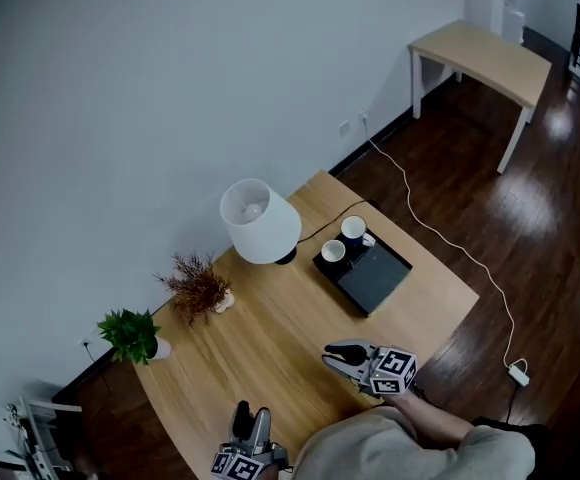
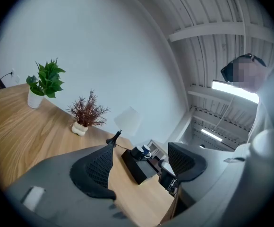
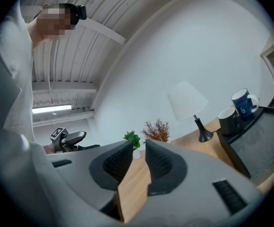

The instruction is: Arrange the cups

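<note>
Two cups stand side by side on a black tray (image 1: 375, 280) at the table's far right: a blue cup (image 1: 353, 230) with a white inside and a dark cup (image 1: 333, 252). My left gripper (image 1: 251, 411) hovers at the near edge of the table, open and empty. In the left gripper view (image 2: 141, 146) its jaws frame the distant dark cup (image 2: 139, 152) and blue cup (image 2: 147, 150). My right gripper (image 1: 330, 354) hangs over the near right part of the table, shut with nothing in it. In the right gripper view (image 3: 138, 143) the blue cup (image 3: 243, 103) and dark cup (image 3: 227, 121) sit far right.
A white-shaded lamp (image 1: 259, 220) stands behind the tray, its cord running off the table. A dried red plant (image 1: 198, 288) and a green potted plant (image 1: 132, 336) line the wall side. A second table (image 1: 485, 58) stands across the dark wooden floor.
</note>
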